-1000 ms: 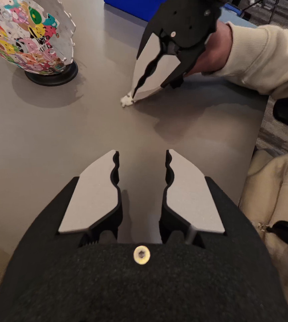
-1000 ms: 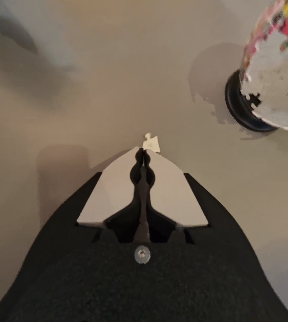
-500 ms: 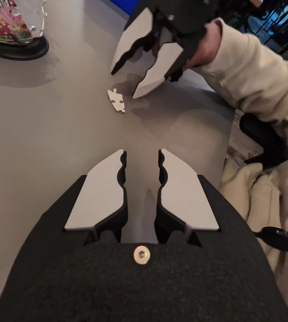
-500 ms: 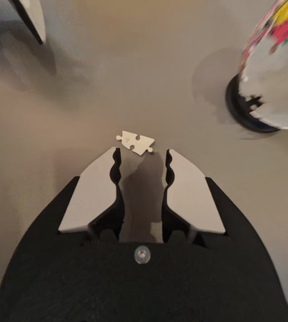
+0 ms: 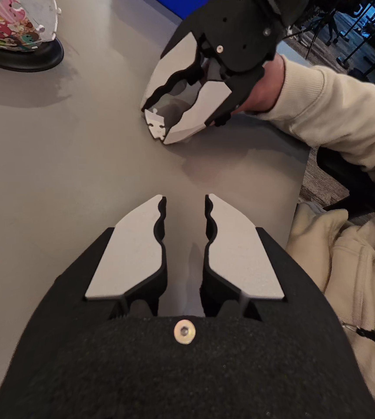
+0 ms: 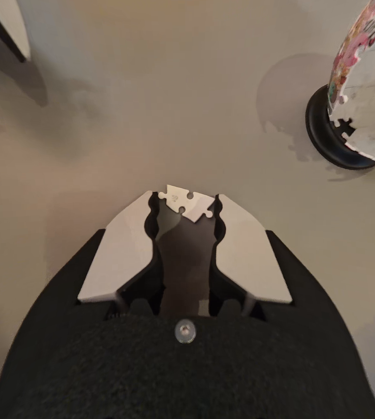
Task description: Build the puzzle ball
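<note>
The puzzle ball [image 5: 12, 25] is part-built, colourful outside and white inside, and sits on a black round stand [image 5: 23, 60] at the far left; it also shows in the right wrist view [image 6: 367, 97]. A loose white puzzle piece [image 6: 186, 204] lies blank side up on the grey table [image 5: 68, 181]. My right gripper [image 6: 184, 196] is open, low over the table, with the piece between its fingertips, touching or nearly so. In the left wrist view the right gripper [image 5: 155, 125] holds the piece [image 5: 157, 127] in its gap. My left gripper [image 5: 185, 197] is open and empty, well short of the piece.
A hand in a cream sleeve [image 5: 329, 113] holds the right gripper. The table's right edge [image 5: 304, 172] runs beside cream clothing [image 5: 340, 260]. A blue object [image 5: 170, 6] lies at the table's far side. One finger of the left gripper [image 6: 16, 34] shows top left. From the right gripper's tips to the blue object [image 5: 170, 6] is close to 30 cm.
The right gripper was shut on the piece's edge, opened and let it drop flat, then moved forward so its fingertips straddle it. The left gripper narrowed slightly and shifted.
</note>
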